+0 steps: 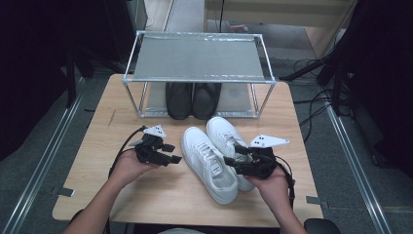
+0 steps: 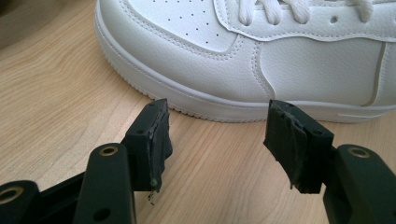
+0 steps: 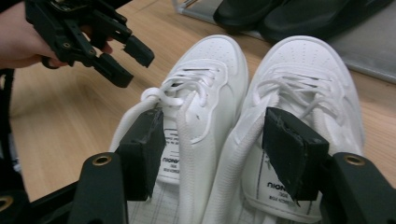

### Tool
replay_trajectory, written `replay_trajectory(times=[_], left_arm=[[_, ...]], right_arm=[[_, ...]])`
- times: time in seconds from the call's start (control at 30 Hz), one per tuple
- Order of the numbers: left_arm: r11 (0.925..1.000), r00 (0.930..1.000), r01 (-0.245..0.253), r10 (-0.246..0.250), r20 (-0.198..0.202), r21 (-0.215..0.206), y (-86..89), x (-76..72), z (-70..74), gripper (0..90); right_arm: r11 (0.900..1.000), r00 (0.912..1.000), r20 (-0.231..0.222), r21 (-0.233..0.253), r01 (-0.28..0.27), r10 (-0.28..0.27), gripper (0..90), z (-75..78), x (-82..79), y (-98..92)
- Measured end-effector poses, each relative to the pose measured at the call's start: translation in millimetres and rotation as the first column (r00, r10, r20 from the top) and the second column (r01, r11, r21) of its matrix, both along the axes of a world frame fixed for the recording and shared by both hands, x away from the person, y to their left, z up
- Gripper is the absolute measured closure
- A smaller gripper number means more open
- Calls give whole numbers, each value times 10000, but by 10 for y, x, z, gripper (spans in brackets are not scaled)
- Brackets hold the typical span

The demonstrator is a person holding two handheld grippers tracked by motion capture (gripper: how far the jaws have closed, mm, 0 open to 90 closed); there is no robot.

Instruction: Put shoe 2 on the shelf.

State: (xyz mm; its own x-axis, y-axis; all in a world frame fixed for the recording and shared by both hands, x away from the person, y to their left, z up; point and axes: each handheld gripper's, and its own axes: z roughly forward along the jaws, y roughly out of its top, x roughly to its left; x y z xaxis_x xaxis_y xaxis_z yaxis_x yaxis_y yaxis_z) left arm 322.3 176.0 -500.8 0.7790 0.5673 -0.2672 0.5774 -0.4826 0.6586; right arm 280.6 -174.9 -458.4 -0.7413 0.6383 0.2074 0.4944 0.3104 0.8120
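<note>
- My left gripper (image 1: 168, 152), centre-left of the high view: jaws spread, empty, beside the white sneakers (image 1: 209, 158).
- My right gripper (image 1: 233, 155), lower centre: jaws spread over both sneaker collars, not clamped.

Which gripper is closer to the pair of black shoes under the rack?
Left, narrowly. The left gripper hovers just below-left of the black shoes; the right gripper sits lower, over the white sneakers.
</note>
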Motion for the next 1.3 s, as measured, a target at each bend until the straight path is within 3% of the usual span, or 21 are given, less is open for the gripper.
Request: replay_trajectory(times=[0.1,0.2,0.33,0.43,0.6,0.83,1.0,1.3], left_arm=[[10000,10000,-7,7,-14,0,0,0,-1,403],[10000,10000,16,-16,-16,9,-2,0,-4,403],[9999,9999,110,-110,-23,57,-6,4,-10,400],[9999,9999,100,-100,3,23,-4,1,-7,399],[9999,9999,100,-100,-29,41,-4,8,-12,399],[10000,10000,77,-77,-22,33,-8,9,-14,398],[10000,10000,23,-23,2,-46,6,19,-14,398],[9997,9999,-104,103,-10,-198,43,34,-9,398]], right_arm=[[9984,9996,153,-511,226,-219,395,-27,14,16],[9994,9997,-144,-299,180,-185,372,-74,30,51],[9982,9994,-225,-545,233,-245,375,-130,39,119],[9956,9998,32,-918,174,-172,395,-174,43,163],[9971,9998,16,-744,188,-187,411,-197,46,152],[9921,9995,288,-1242,197,-163,441,-216,26,199],[9918,9995,261,-1261,190,-158,505,-219,32,201],[9888,9998,51,-1476,205,-200,705,-187,48,225]])
